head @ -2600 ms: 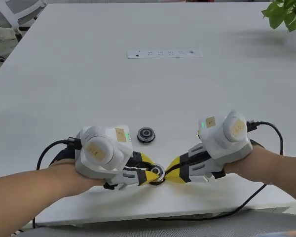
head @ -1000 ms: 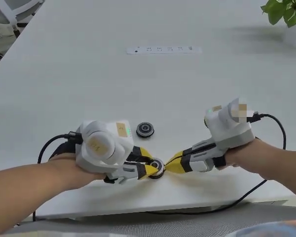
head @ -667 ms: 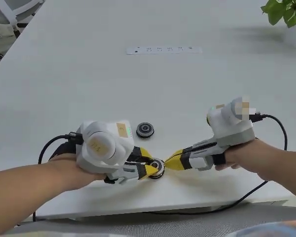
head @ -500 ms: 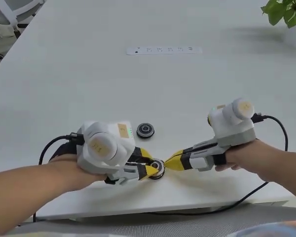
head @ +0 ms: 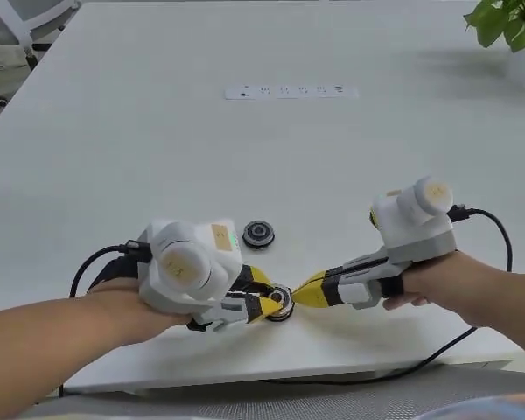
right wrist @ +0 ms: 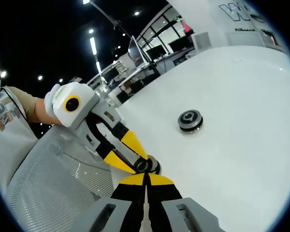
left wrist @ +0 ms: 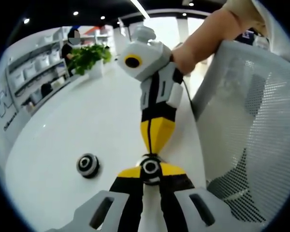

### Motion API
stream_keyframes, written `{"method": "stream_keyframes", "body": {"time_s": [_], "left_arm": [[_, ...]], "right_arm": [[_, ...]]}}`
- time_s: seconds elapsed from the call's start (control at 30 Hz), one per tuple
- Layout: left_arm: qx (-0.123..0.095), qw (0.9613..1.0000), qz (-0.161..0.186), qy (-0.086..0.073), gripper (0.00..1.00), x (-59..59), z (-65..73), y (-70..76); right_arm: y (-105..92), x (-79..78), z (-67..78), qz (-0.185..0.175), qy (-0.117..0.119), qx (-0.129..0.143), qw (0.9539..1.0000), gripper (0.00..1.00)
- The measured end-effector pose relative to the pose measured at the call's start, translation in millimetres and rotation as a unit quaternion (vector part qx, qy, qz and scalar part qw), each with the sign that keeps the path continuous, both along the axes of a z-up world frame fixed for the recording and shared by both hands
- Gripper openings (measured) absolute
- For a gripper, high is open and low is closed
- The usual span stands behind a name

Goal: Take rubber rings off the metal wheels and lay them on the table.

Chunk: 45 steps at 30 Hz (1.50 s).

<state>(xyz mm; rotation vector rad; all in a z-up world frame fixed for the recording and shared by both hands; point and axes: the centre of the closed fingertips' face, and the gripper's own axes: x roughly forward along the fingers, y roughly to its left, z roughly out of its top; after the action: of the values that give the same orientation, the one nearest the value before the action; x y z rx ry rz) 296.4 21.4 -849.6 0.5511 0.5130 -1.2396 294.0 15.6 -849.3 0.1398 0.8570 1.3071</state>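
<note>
Tightly, left gripper (head: pixel 268 297) pinching round metal wheel (head: pixel 281 300)

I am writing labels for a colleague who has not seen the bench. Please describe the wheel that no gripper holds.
On the white table, look near the front edge, just beyond the left gripper. A small dark wheel lies flat there. Unlike the other wheel, clamped in the left gripper's yellow jaws, nothing touches it.
</note>
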Motion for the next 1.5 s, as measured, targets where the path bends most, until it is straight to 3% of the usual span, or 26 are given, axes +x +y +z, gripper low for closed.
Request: {"method": "stream_keyframes", "body": {"time_s": [0.7, 0.73, 0.77, 0.8, 0.83, 1.03, 1.5], "left_arm": [[0.006, 1.0000, 0.000, -0.003, 0.11, -0.6, -0.1, -0.4], [0.006, 1.0000, 0.000, -0.003, 0.11, -0.7, 0.0, -0.5], [0.005, 1.0000, 0.000, -0.003, 0.11, -0.7, 0.0, -0.7], [0.005, 1.0000, 0.002, -0.004, 0.11, -0.5, 0.0, -1.1], [0.006, 1.0000, 0.002, -0.003, 0.11, -0.6, -0.3, -1.2], [0.000, 1.0000, 0.003, -0.001, 0.11, -0.3, -0.3, -0.9], [0.000, 0.9999, -0.001, -0.011, 0.13, 1.0, 1.4, -3.5]], "right_arm": [[7.8, -4.6, 5.5, 0.010, 0.008, 0.020, 0.9997, 0.00], [12.9, -5.3, 11.6, 0.013, 0.009, 0.035, 0.9993, 0.00], [14.3, -6.8, 12.0, 0.020, 0.005, 0.032, 0.9993, 0.00], [21.2, -16.7, 19.1, 0.049, 0.008, 0.049, 0.9976, 0.00], [19.6, -17.6, 14.6, 0.053, -0.002, 0.030, 0.9982, 0.00], [14.6, -11.0, 13.8, 0.050, -0.037, 0.031, 0.9976, 0.00], [7.4, -0.9, 10.5, 0.036, -0.044, 0.022, 0.9982, 0.00]]}}
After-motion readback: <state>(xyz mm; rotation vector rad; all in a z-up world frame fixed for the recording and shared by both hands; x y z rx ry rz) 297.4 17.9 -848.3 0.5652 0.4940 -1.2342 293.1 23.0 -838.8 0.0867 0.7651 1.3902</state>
